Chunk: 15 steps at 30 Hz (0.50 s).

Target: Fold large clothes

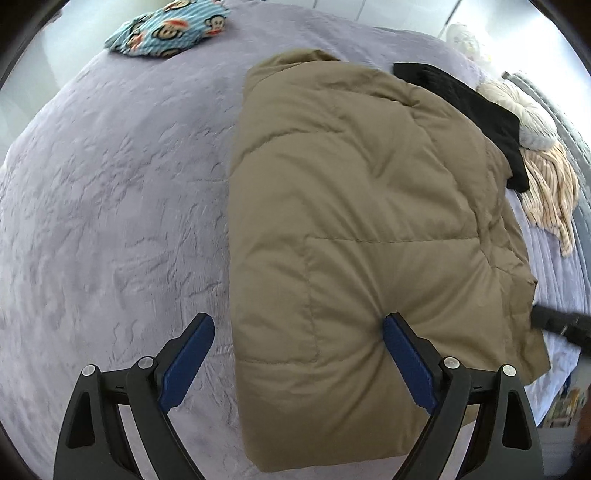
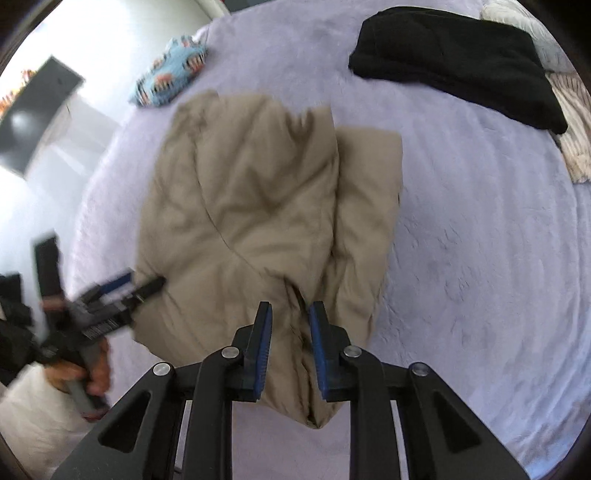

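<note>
A tan padded jacket (image 1: pixel 351 229) lies folded into a thick block on the lilac bedspread (image 1: pixel 110 206). My left gripper (image 1: pixel 299 328) is open above the jacket's near left edge, with the right finger pressing into the padding. In the right wrist view the jacket (image 2: pixel 258 206) lies in front of me, and my right gripper (image 2: pixel 290 314) has its fingers narrowly apart around a bunched fold at the jacket's near end. The left gripper also shows in that view (image 2: pixel 125 288), at the jacket's left edge.
A folded black garment (image 2: pixel 458 62) lies at the far right of the bed, beside a striped beige cloth (image 1: pixel 550 192) and a fluffy pale item (image 1: pixel 524 107). A blue monkey-print cloth (image 1: pixel 166 29) lies at the far left. The bed edge and floor are at the left (image 2: pixel 37 177).
</note>
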Available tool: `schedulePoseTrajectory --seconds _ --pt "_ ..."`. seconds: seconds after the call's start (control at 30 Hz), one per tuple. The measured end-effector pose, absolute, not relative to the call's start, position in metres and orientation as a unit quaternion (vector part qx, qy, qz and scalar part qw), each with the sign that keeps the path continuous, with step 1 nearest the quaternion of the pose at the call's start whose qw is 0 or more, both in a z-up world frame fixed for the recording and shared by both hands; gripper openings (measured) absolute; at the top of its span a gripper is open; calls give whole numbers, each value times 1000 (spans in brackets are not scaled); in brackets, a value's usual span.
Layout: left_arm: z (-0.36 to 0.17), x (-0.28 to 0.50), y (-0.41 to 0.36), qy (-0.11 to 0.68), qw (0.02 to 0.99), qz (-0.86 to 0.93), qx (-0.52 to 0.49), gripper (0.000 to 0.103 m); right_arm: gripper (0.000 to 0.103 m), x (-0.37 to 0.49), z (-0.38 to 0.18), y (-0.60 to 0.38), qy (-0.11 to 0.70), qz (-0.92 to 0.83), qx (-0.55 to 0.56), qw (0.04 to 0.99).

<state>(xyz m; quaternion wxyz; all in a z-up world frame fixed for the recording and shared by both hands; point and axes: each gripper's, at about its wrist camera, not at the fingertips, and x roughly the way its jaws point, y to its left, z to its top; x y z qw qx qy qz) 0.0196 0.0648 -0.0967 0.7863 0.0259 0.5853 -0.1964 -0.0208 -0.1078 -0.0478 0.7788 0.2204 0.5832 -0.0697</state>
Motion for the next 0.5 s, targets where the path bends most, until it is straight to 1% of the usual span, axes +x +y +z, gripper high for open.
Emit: schedulePoseTrajectory --seconds 0.23,0.5 --pt "-100 11 62 590 783 -191 33 94 23 -23 -91 -120 614 -105 263 736" --pt "-92 7 53 594 785 -166 53 94 23 -22 -99 -123 618 -117 279 725"
